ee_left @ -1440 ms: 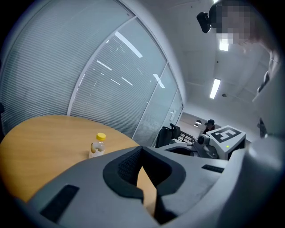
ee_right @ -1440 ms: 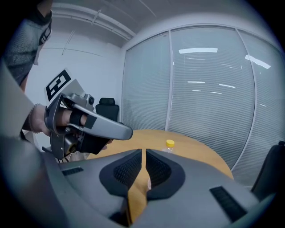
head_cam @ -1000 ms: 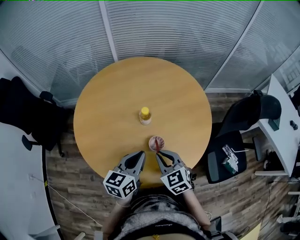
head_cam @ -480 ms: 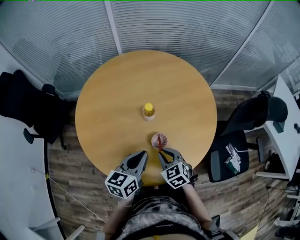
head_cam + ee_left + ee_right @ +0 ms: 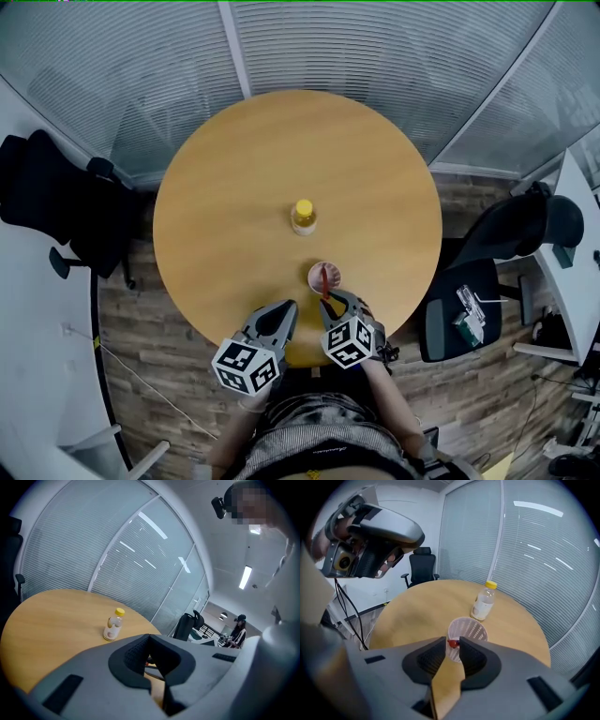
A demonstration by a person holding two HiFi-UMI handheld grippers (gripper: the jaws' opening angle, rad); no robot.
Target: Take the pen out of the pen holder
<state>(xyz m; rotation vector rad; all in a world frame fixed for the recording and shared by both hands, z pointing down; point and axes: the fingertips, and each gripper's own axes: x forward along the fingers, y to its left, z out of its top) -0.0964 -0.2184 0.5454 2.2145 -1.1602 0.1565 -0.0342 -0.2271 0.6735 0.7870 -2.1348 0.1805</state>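
A white mesh pen holder (image 5: 317,272) (image 5: 471,631) stands on the round wooden table (image 5: 244,187), near its front edge. One red pen (image 5: 325,281) leans out of it toward me. My right gripper (image 5: 328,300) (image 5: 451,642) is at the holder's near rim, and the pen's red upper end (image 5: 452,643) fills the narrow gap between its fingertips. My left gripper (image 5: 286,307) (image 5: 149,637) hovers over the table's front edge to the left of the holder, jaws together with nothing in them.
A small bottle with a yellow cap (image 5: 303,217) (image 5: 113,626) (image 5: 483,601) stands near the table's middle, beyond the holder. Black office chairs stand left (image 5: 56,206) and right (image 5: 487,253) of the table. Glass walls with blinds curve behind it.
My right gripper has edged forward to the holder's near rim and now has the pen's end between its fingertips. The left gripper has hardly moved.
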